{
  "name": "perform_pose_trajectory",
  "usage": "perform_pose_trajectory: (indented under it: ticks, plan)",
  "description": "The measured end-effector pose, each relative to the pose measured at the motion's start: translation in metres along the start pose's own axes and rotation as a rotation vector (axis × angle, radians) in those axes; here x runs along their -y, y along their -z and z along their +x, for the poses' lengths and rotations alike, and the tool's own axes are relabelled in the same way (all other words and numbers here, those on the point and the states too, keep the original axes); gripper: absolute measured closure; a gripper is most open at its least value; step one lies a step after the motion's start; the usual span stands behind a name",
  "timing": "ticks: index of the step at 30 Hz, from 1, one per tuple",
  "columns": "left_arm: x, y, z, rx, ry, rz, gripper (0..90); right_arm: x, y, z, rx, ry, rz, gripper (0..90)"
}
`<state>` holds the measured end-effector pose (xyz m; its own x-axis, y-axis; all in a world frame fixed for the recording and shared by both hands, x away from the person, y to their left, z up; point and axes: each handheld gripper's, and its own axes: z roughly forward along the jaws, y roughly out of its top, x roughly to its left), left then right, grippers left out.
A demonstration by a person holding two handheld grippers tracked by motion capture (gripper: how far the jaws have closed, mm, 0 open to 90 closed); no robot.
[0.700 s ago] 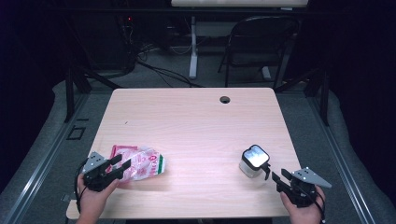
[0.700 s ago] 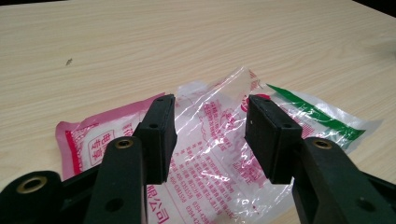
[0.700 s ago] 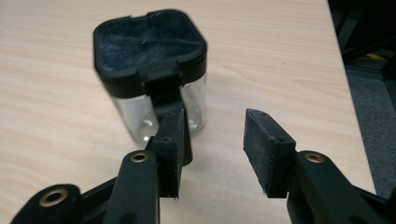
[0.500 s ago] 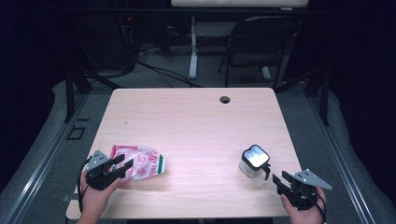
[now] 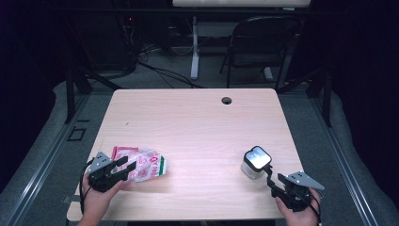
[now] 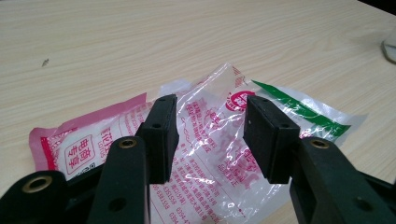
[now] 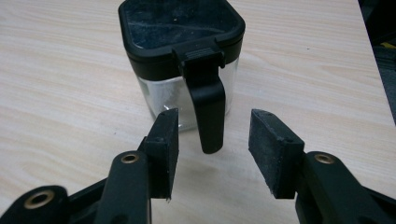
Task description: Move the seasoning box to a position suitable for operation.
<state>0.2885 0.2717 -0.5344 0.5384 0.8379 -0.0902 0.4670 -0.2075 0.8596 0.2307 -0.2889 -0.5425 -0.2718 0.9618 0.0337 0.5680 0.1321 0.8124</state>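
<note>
One pouch (image 6: 219, 154), bottom cut off, print blurred

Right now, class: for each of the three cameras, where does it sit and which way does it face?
High view: above the table's near edge, facing forward and down; both hands hold grippers.
Left gripper view: rides the left gripper, facing the crinkled clear pink-printed plastic bag.
Right gripper view: rides the right gripper, facing the clear black-lidded jar.
High view shares both things.

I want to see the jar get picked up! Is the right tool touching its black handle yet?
Apart. In the right gripper view the handle hangs between the right tool's open pads, with bare table visible on both sides.
</note>
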Motion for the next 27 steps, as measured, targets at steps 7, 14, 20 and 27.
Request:
perform_pose_trajectory:
  ticks: [7, 14, 20, 27]
  plan:
    - [0.006, 0.008, 0.001, -0.028, -0.011, 0.006, 53.6, -0.005, -0.02, 0.004, 0.049, 0.037, 0.027, 62.5]
    - [0.008, 0.014, 0.005, -0.047, 0.013, -0.008, 53.0, -0.005, -0.015, -0.004, 0.074, 0.029, 0.04, 66.0]
    - [0.01, 0.014, 0.006, -0.047, 0.015, -0.009, 53.0, -0.004, -0.017, -0.032, 0.144, -0.058, 0.034, 70.9]
    - [0.013, 0.019, 0.006, -0.059, 0.017, -0.008, 52.9, -0.01, -0.036, -0.036, 0.136, -0.031, 0.028, 73.2]
